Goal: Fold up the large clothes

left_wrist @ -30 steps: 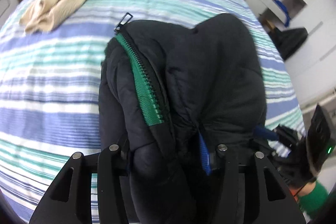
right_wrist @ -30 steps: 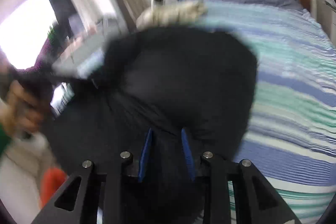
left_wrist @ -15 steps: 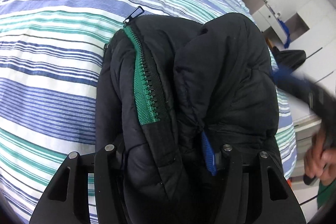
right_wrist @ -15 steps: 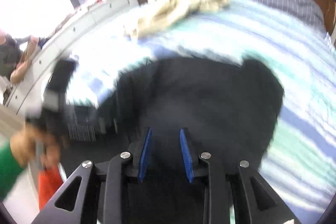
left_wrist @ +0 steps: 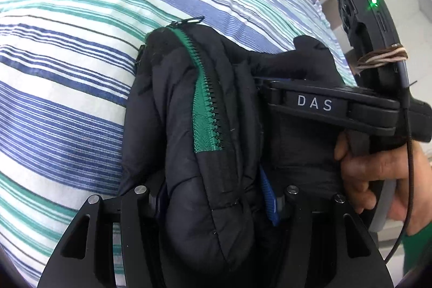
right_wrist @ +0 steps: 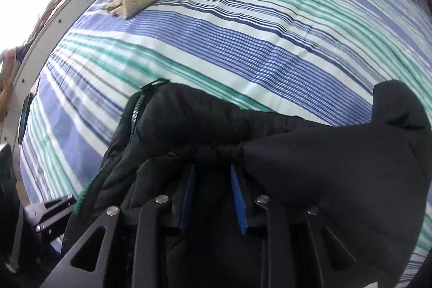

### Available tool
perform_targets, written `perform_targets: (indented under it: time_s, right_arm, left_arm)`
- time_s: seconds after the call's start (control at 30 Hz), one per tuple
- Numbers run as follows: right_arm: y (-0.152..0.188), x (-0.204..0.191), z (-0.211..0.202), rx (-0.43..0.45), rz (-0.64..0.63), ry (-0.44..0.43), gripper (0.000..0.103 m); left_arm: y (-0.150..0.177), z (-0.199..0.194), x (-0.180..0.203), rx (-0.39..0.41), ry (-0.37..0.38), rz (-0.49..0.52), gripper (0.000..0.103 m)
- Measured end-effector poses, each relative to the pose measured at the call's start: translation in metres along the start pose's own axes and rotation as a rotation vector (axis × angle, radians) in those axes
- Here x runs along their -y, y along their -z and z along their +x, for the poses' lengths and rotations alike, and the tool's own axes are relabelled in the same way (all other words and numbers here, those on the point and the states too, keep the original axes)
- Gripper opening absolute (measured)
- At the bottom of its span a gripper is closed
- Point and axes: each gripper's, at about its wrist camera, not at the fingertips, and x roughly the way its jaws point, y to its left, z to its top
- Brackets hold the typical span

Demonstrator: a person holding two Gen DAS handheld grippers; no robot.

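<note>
striped bedspread under black jacket, gripped by both tools, right tool closing.

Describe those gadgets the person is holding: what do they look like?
Each tool is matte black with angular, cut-out arms, silver pivot pins and blue pads. The left tool shows this in its own view; the right tool carries white "DAS" lettering, a green light, a thin black cable and a wrapped band. The person's sleeve is green.
</note>
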Motion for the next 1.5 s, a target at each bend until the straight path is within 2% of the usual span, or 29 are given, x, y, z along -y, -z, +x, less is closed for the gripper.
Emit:
perform_targets:
  time_s: [0.13, 0.27, 0.33, 0.4, 0.47, 0.57, 0.6, 0.73, 0.9, 1.0, 1.1, 1.2, 1.23, 1.3, 1.37, 1.4, 1.5]
  right_arm:
    - [0.004, -0.007, -0.011, 0.036, -0.034, 0.039, 0.025]
    - [0.031, -0.023, -0.068, 0.093, -0.109, 0.036, 0.028]
    - [0.058, -0.029, -0.105, 0.145, -0.147, 0.024, 0.028]
    - [0.099, -0.036, -0.145, 0.211, -0.153, -0.035, 0.028]
    - [0.132, -0.042, -0.164, 0.251, -0.148, -0.116, 0.031]
    - [0.176, -0.060, -0.155, 0.214, -0.151, -0.310, 0.031]
    - [0.184, -0.064, -0.145, 0.209, -0.150, -0.313, 0.031]
    - [0.203, -0.063, -0.092, 0.199, -0.107, -0.242, 0.026]
    - [0.208, -0.078, -0.073, 0.249, -0.169, -0.119, 0.024]
    - [0.207, -0.081, -0.081, 0.255, -0.162, -0.108, 0.025]
    - [0.210, -0.075, -0.113, 0.243, -0.099, -0.157, 0.027]
    - [0.221, -0.057, -0.157, 0.343, -0.038, -0.153, 0.028]
    - [0.229, -0.049, -0.176, 0.395, -0.018, -0.125, 0.028]
    - [0.240, -0.035, -0.190, 0.432, 0.013, -0.075, 0.028]
    - [0.249, -0.023, -0.180, 0.397, 0.041, -0.040, 0.028]
    - [0.254, -0.013, -0.166, 0.375, 0.066, -0.049, 0.027]
    - [0.254, -0.007, -0.142, 0.381, 0.041, -0.022, 0.027]
  left_arm:
    - [0.001, -0.003, 0.000, -0.015, 0.020, 0.007, 0.059]
    - [-0.004, -0.012, 0.005, -0.084, 0.015, 0.065, 0.059]
    - [-0.010, -0.013, 0.008, -0.120, 0.008, 0.095, 0.060]
    - [-0.013, -0.012, 0.011, -0.137, -0.004, 0.124, 0.061]
    - [-0.014, -0.010, 0.013, -0.140, -0.009, 0.135, 0.062]
    - [-0.015, -0.008, 0.012, -0.135, 0.001, 0.126, 0.063]
    - [-0.013, -0.009, 0.011, -0.131, 0.003, 0.123, 0.063]
    - [-0.001, -0.012, 0.007, -0.098, -0.013, 0.116, 0.063]
    - [0.016, -0.014, 0.004, -0.045, -0.027, 0.088, 0.063]
    - [0.016, -0.018, 0.004, -0.041, -0.029, 0.074, 0.063]
    - [0.018, -0.025, 0.008, -0.041, -0.049, 0.082, 0.064]
    - [0.020, -0.025, 0.012, -0.036, -0.050, 0.086, 0.066]
    - [0.020, -0.024, 0.012, -0.035, -0.046, 0.083, 0.066]
    - [0.020, -0.024, 0.010, -0.029, -0.038, 0.077, 0.067]
    - [0.020, -0.023, 0.011, -0.018, -0.032, 0.075, 0.069]
    - [0.021, -0.023, 0.011, -0.013, -0.021, 0.077, 0.069]
    - [0.027, -0.025, 0.010, 0.011, -0.028, 0.092, 0.071]
